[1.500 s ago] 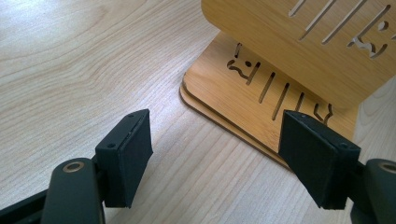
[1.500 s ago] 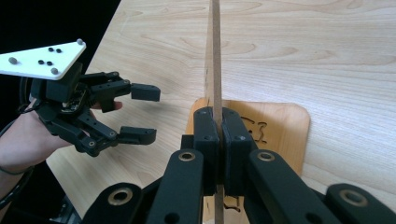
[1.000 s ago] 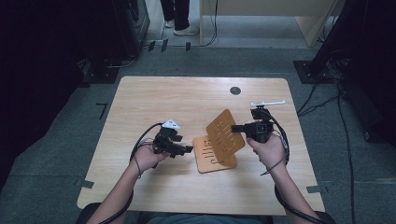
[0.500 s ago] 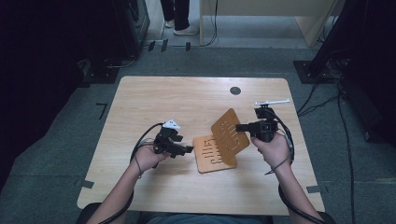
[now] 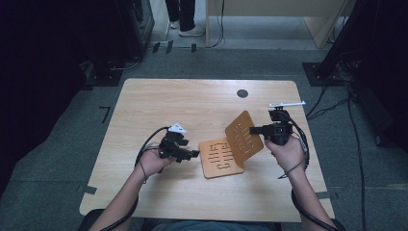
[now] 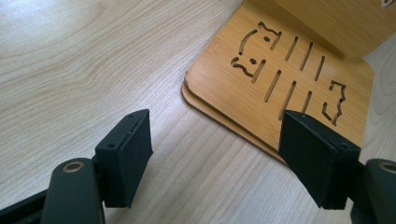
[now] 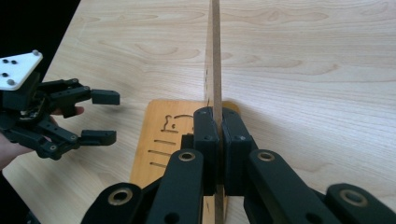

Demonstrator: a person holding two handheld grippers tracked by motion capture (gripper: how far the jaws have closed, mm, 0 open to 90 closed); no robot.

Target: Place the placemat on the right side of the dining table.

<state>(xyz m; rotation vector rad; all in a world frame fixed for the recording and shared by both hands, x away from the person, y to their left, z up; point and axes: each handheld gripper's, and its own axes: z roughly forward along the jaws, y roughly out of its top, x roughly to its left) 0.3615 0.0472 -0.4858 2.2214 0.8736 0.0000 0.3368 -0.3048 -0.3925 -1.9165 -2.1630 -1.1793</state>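
A hinged wooden stand (image 5: 226, 156) sits a little right of the bench (image 5: 159, 103) centre, at about 4 o'clock from its middle. Its slotted base plate (image 6: 285, 88) lies flat on the wood, while the upper panel (image 5: 244, 133) is tilted up, rising toward 1 o'clock from the base. The right gripper (image 5: 257, 130) is clamped on that panel's right edge; in the right gripper view the thin board (image 7: 215, 56) runs edge-on straight between the two pressed-together jaws. The left gripper (image 5: 191, 154) hovers just at 9 o'clock of the base plate, its jaws apart with nothing between them, and in the left gripper view the near corner of the base sits ahead of them, not yet touched.

The step in hand looks like opening the stand: the right side lifts the panel while the left gets ready to steady the base. The next move probably calls for the left gripper to slide toward 3 o'clock and pin or pinch the base edge, so the panel can swing further without dragging the whole stand across the bench
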